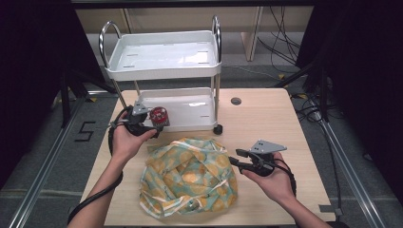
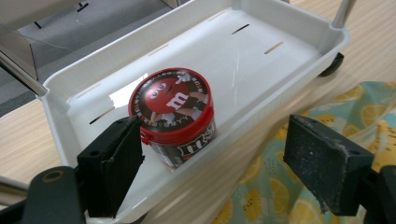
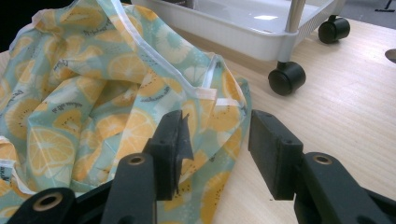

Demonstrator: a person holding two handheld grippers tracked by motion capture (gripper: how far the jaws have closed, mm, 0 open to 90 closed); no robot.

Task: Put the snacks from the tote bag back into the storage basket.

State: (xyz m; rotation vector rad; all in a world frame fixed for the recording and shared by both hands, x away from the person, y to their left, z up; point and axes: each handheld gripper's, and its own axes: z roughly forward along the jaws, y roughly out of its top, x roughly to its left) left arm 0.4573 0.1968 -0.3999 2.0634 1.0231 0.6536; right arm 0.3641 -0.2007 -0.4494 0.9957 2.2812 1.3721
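Left tool (image 2: 212, 163) stands with jaws wide apart and empty, just short of a round candy jar (image 2: 173, 116) with a red lid showing cartoon characters and a dark printed body. Its base is partly hidden behind the near jaw. This jar sits upright in the white cart's lower tray (image 2: 280, 32), at 11 o'clock from the tool. Right tool (image 3: 217, 149), also open, hovers at the edge of a lemon-print cloth (image 3: 93, 102) on the table (image 3: 350, 116).
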